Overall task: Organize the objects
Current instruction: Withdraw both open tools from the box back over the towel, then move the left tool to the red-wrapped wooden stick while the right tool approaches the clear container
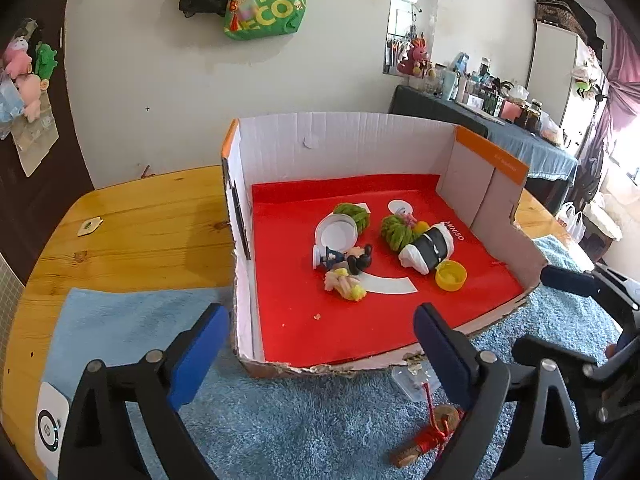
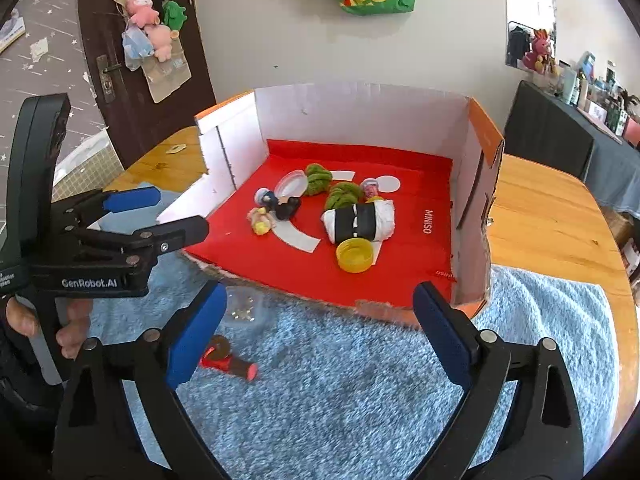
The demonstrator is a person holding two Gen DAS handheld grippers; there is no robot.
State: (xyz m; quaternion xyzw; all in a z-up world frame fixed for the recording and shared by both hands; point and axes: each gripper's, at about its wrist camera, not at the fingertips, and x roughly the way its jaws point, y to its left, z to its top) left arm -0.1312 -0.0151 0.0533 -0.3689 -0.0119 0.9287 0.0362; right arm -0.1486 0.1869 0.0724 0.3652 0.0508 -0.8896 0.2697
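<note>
A cardboard box (image 1: pixel 340 148) (image 2: pixel 360 112) lined in red lies open toward me. Inside it lie a black-and-white plush roll (image 1: pixel 428 250) (image 2: pixel 360 222), a yellow cap (image 1: pixel 451 275) (image 2: pixel 355 255), two green knitted pieces (image 1: pixel 396 232), a white lid (image 1: pixel 336 232), a mouse figure (image 1: pixel 344 260) and a small blond figure (image 1: pixel 346 284). In front of the box, on the towel, lie a clear plastic capsule (image 1: pixel 408 380) (image 2: pixel 244 308) and a red tasselled coin charm (image 1: pixel 432 432) (image 2: pixel 228 360). My left gripper (image 1: pixel 320 318) (image 2: pixel 168 214) is open and empty at the box's front left. My right gripper (image 2: pixel 320 300) (image 1: pixel 536 312) is open and empty at its front right.
A blue towel (image 1: pixel 300 420) covers the near part of the wooden table (image 1: pixel 140 220). A white device (image 1: pixel 48 428) sits at the table's near left edge. A person's hand (image 2: pixel 72 328) holds the left gripper. A cluttered, cloth-covered side table (image 1: pixel 500 120) stands behind on the right.
</note>
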